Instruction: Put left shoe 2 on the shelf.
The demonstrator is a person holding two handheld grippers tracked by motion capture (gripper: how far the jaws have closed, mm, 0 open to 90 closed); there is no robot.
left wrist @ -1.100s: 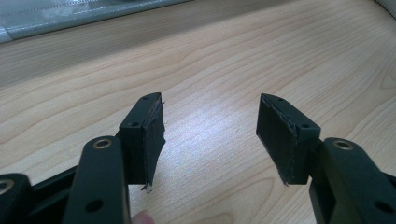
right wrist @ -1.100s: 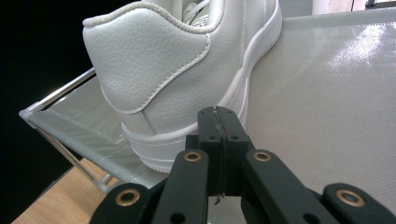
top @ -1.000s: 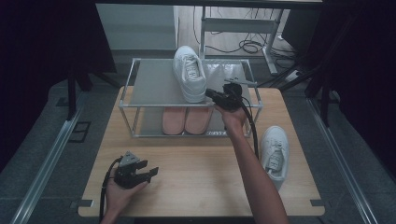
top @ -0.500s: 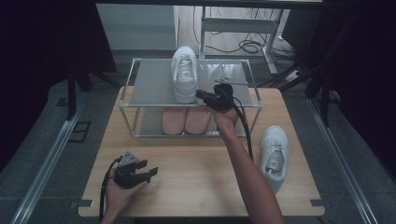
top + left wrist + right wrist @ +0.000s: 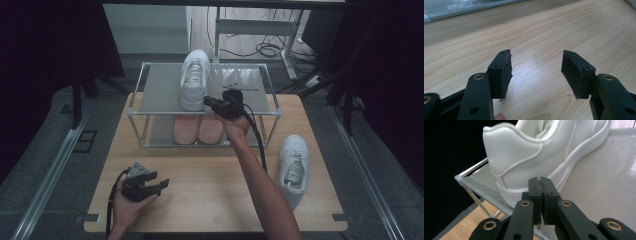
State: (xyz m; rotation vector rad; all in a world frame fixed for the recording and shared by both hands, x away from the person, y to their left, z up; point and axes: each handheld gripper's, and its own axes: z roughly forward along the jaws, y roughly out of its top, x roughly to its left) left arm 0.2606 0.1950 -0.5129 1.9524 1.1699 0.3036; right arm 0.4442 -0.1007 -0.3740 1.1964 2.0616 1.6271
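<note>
1. Landmark: wire shoe rack at the far side of the wooden table. White sneaker sits upright on the rack's top shelf, heel toward the person, near that shelf's front edge.
2. Right gripper sits just at the heel of that sneaker, at the rack's front rim. In the right gripper view the jaws are pressed together, nothing between them; they have just eased apart a hair, so it looks like nudging, not gripping.
3. Left gripper rests low over the table well in front of the rack, jaws spread wide, holding nothing; bare wood shows between them in the left gripper view.
4. Second white sneaker lies on the table, in front of the rack's right end, untouched.
5. Pink pair is already on the rack's lower shelf.
6. Judgement: about half done. One white sneaker is shelved and maybe being straightened; its mate is left to pick up and place beside it.
</note>
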